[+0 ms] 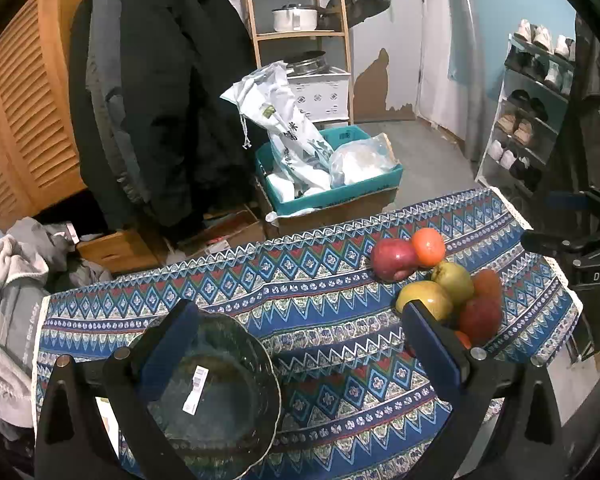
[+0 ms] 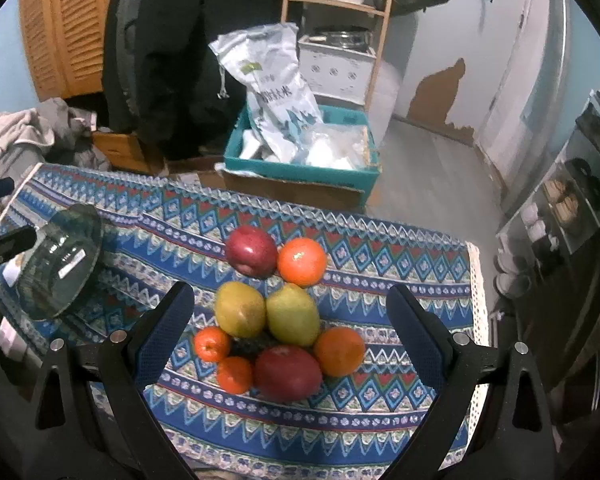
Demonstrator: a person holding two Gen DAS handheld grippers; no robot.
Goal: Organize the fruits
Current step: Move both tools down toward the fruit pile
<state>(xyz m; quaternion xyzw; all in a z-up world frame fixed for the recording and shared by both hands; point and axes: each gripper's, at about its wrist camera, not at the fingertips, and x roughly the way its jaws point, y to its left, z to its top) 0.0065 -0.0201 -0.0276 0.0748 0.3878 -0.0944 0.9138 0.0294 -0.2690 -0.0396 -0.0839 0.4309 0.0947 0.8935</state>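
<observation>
Several fruits lie in a cluster on the patterned tablecloth (image 2: 380, 420): a red apple (image 2: 251, 251), an orange (image 2: 302, 261), two yellow-green pears (image 2: 293, 314), a second red apple (image 2: 287, 372) and small tangerines (image 2: 212, 344). My right gripper (image 2: 288, 294) hovers open above the cluster, one finger on each side. A clear glass bowl (image 1: 216, 396) with a white sticker sits on the left of the table. My left gripper (image 1: 300, 312) is wide open; its left finger (image 1: 172, 344) overlaps the bowl's near rim. The fruits (image 1: 452, 282) lie past its right finger.
Beyond the table's far edge a teal crate (image 1: 380, 184) holds plastic bags on a cardboard box. Dark coats (image 1: 172, 100) hang at the back left, clothes (image 1: 8, 280) pile up on the left, and a shoe rack (image 1: 528, 120) stands on the right. A wooden shelf (image 1: 300, 34) holds a pot.
</observation>
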